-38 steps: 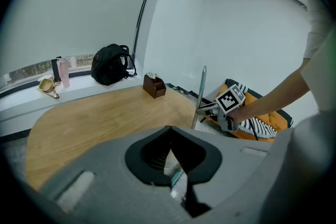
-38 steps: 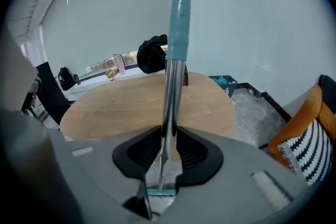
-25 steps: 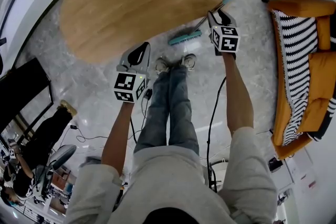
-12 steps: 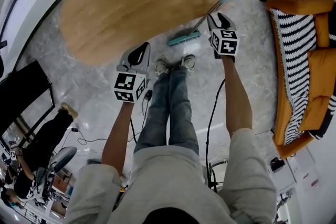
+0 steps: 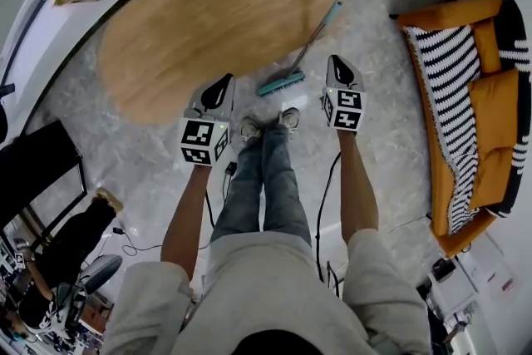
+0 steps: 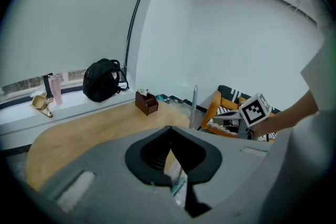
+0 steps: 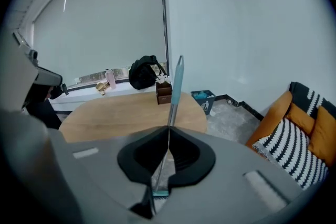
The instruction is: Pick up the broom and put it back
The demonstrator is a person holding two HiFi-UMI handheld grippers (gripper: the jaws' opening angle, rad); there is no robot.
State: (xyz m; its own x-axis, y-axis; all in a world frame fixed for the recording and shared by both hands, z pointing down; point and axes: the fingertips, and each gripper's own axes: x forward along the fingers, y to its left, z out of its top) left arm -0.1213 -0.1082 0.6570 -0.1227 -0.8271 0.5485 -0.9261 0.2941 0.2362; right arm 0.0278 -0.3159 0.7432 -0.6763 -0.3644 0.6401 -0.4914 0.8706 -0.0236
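Two grippers are up in front, and neither one has the broom [image 5: 281, 82]. It stands propped against the right-hand near edge of the oval wooden table [image 5: 191, 21]. Its teal brush head is down on the floor [image 5: 391, 54] just off the table's rim, and the thin shaft slants up along that rim to the teal grip.

The right gripper [image 5: 336, 61] sits just off the table's right end, close beside the shaft but clear of it. In the right gripper view its jaws are pressed together on nothing, with the broom [image 7: 176, 81] dead centre beyond the tips.

The left gripper [image 5: 224, 81] hangs at the table's near edge, left of the brush head. Its jaws are likewise closed and empty, and the broom [image 6: 194, 102] shows well beyond them.

As for the step, the broom is parked upright, so I'd call this either the instant before the pick-up or the broom already back at rest. These stills don't settle it.

If the lift is to come, the right gripper is the one lined up. Its jaws would need to part first, slide in around that thin shaft, then clamp squarely. A careless nudge could send the leaning broom sliding along the table's rim.
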